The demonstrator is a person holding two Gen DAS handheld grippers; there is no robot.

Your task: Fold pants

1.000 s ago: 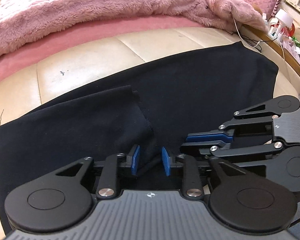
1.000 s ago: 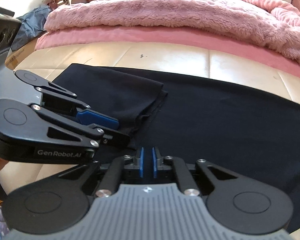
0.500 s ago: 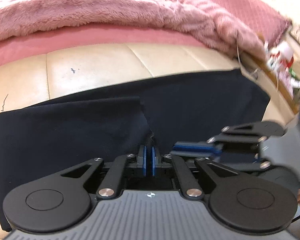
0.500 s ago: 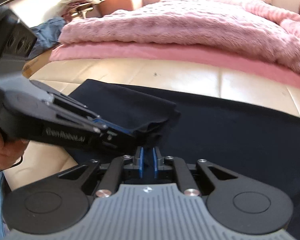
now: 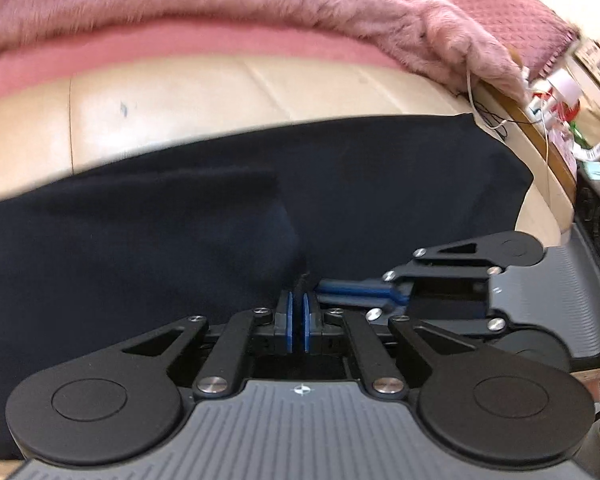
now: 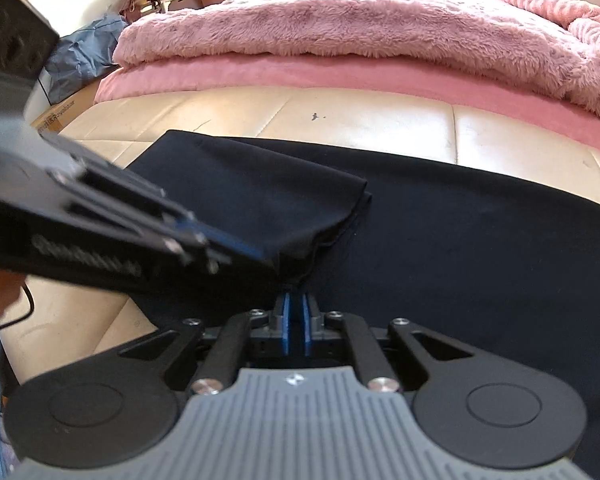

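Nearest the left wrist camera, the left black two-finger gripper with blue pads (image 5: 299,318) has its jaws nearly closed, pinching a fold edge of the dark navy fabric pants (image 5: 380,184). Just beside it on the right, the right black gripper (image 5: 332,292) reaches in sideways; from its own camera the right gripper's (image 6: 296,316) jaws are also nearly closed on the same gathered corner. The pants (image 6: 460,240) lie spread across a cream leather bench (image 6: 340,120), one end already doubled over. Beyond sits a fluffy pink blanket (image 6: 340,20) on a pink bedsheet (image 6: 300,72). Both grips are close together, so the thin cloth may slip or bunch unevenly if pulled apart. A second ago the left jaws stood open around the fabric; now they are clamped on it.
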